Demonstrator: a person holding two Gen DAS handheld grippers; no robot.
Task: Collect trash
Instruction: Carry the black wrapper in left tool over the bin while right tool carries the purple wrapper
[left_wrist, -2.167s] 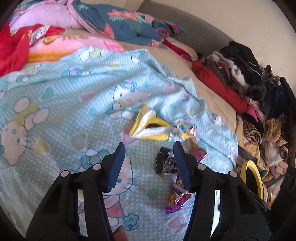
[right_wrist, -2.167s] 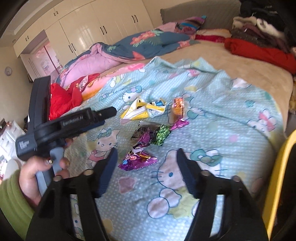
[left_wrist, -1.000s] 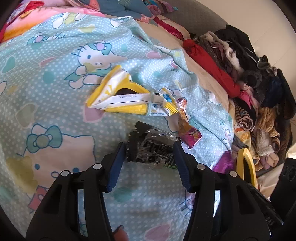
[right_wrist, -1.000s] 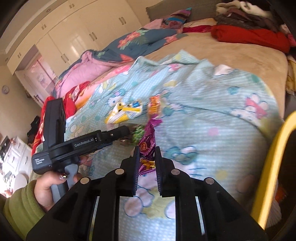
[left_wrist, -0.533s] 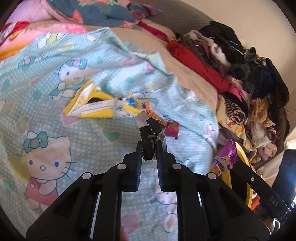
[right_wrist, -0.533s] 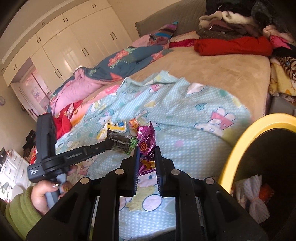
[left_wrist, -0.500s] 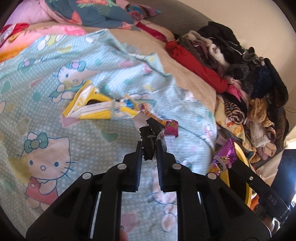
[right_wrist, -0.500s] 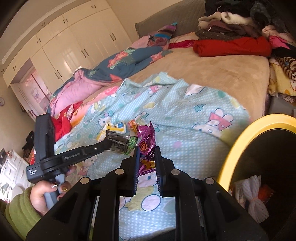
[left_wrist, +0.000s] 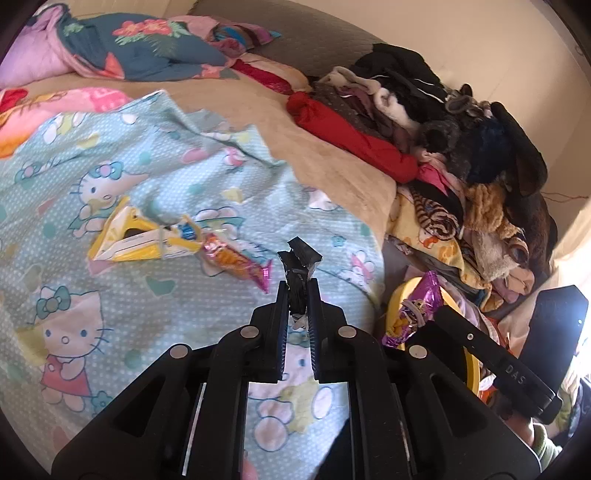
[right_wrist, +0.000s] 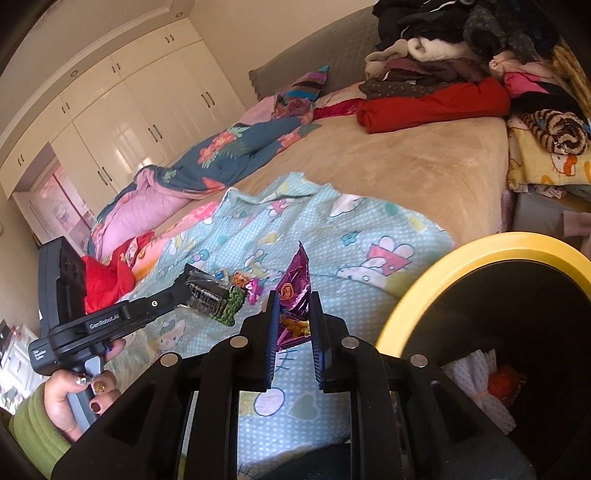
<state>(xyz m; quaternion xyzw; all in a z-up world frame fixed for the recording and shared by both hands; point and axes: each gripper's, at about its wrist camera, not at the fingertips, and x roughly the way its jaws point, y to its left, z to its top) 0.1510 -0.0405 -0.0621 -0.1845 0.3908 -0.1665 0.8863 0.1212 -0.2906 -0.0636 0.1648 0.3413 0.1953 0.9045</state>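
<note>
Left gripper (left_wrist: 298, 295): clamping a black wrapper (left_wrist: 300, 266), lifted above the bedsheet (left_wrist: 155, 295).
Right gripper (right_wrist: 292, 303): pinching a purple wrapper (right_wrist: 293, 290), hanging beside the yellow-rimmed bin (right_wrist: 436, 273).

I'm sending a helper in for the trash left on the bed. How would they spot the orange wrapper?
Start at the light blue cartoon-cat sheet spread over the bed. Two wrappers lie on it side by side: a yellow and white wrapper and, at its right end, the orange wrapper. It is the slimmer one, with shiny pink twisted ends.
</note>
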